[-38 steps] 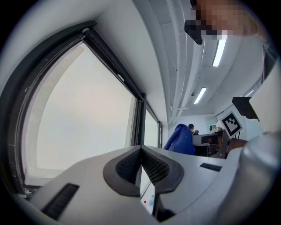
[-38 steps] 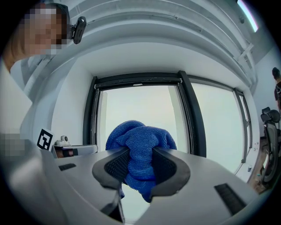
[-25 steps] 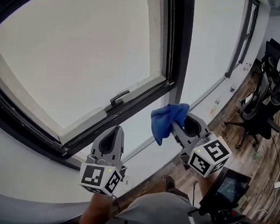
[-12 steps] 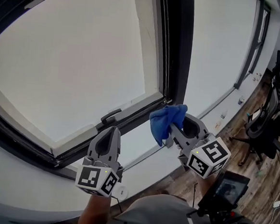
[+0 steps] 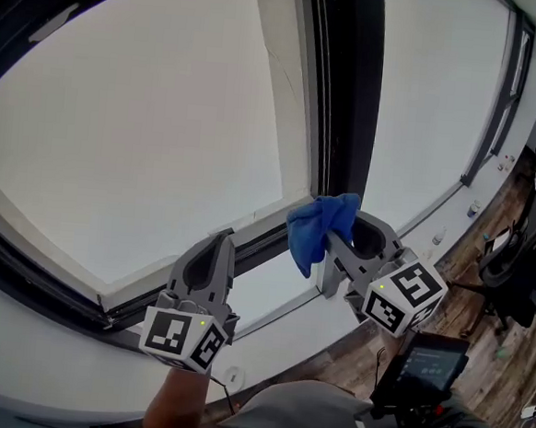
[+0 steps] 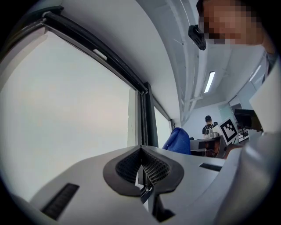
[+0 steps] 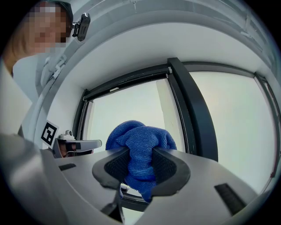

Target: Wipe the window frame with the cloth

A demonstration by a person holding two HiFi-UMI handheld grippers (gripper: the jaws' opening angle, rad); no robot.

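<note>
**Blue cloth held up at the window's lower corner**

The blue cloth (image 5: 318,229) is bunched into a loose wad. It is pinched between the jaws of the right hand-held gripper (image 5: 332,247), with folds bulging above the jaws and a tail hanging below them. In the right gripper view, the cloth (image 7: 139,141) fills the gap between the two dark pads.

From the head view, the cloth sits in front of the spot where the dark upright of the window frame (image 5: 345,104) meets the bottom rail. Whether the cloth touches the frame cannot be told.

The left hand-held gripper (image 5: 219,243) is just to the left and lower, and it points up at the bottom rail of the larger pane. Its jaws are closed together with nothing between them, as the left gripper view shows (image 6: 141,152). That view also shows the cloth (image 6: 178,139) off to the right.

Below the frame runs a white sill (image 5: 326,316). Further right are a wooden floor (image 5: 468,312) and a black office chair (image 5: 523,261). A small screen (image 5: 427,364) sits near the person's torso.
</note>
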